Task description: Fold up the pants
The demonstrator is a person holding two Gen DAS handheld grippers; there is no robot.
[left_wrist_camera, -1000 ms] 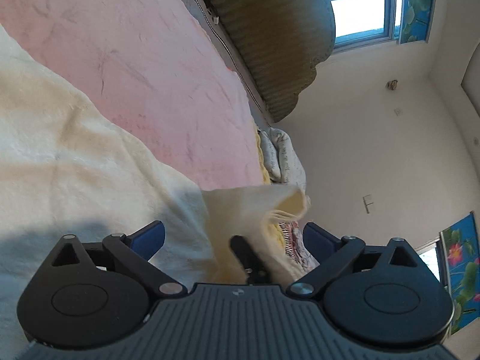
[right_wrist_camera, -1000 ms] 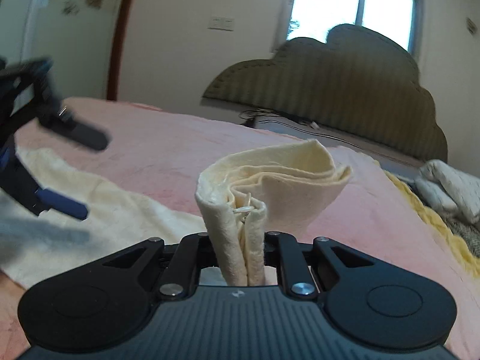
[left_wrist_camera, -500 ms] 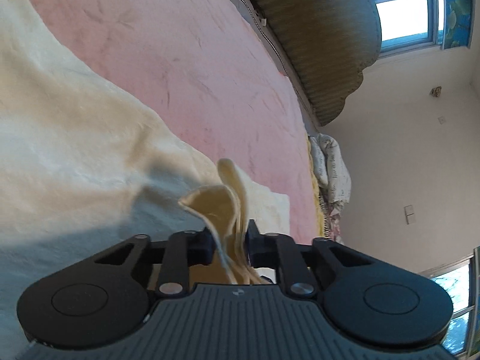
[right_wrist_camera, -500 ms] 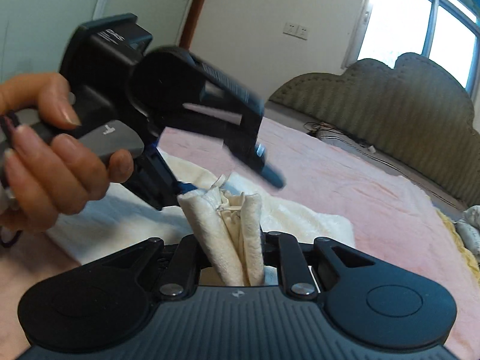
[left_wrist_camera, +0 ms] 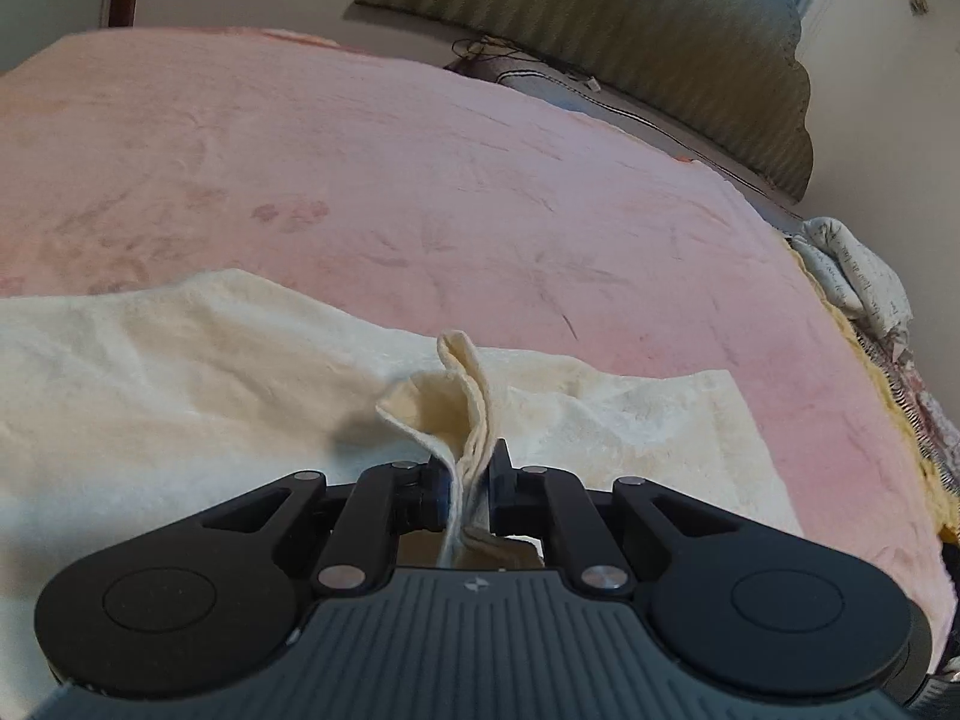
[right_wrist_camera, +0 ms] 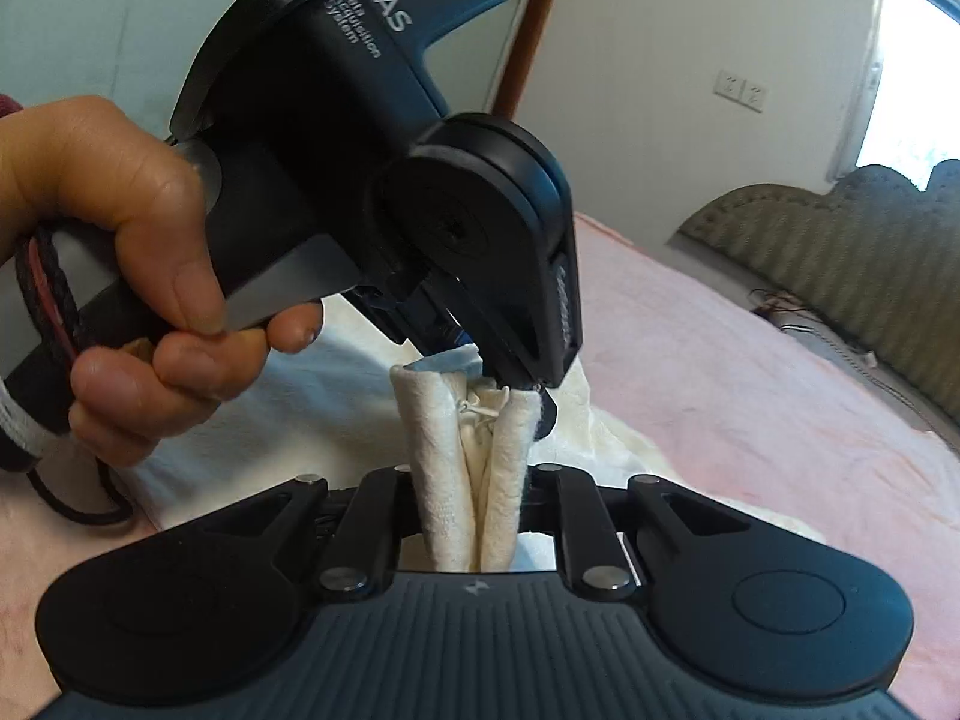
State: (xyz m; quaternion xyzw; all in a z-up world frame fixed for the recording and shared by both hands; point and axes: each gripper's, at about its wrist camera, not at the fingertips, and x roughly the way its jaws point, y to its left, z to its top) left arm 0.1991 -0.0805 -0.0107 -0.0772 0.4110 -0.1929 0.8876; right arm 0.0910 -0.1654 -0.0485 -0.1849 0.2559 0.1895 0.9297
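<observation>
Cream pants (left_wrist_camera: pixel 180 390) lie spread over a pink bed cover (left_wrist_camera: pixel 420 180). In the left wrist view my left gripper (left_wrist_camera: pixel 471 477) is closing tight on a raised fold of the pants, and its pads press the cloth. The right wrist view has my right gripper (right_wrist_camera: pixel 471 495) shut on a thick upright bunch of the same pants (right_wrist_camera: pixel 444 456). The left gripper (right_wrist_camera: pixel 516 384), held by a hand (right_wrist_camera: pixel 120 240), hangs just above that bunch with its tips at the top of it.
A padded olive headboard (left_wrist_camera: pixel 660 30) stands at the far end of the bed, with cables (left_wrist_camera: pixel 528 69) in front of it. Patterned bedding (left_wrist_camera: pixel 858 276) is piled at the bed's right edge. A wall with sockets (right_wrist_camera: pixel 741 90) is behind.
My left gripper went from wide open to shut on a fold of the pants and rolled upright. The right gripper carried its bunch over to the left gripper, which now fills its view.
</observation>
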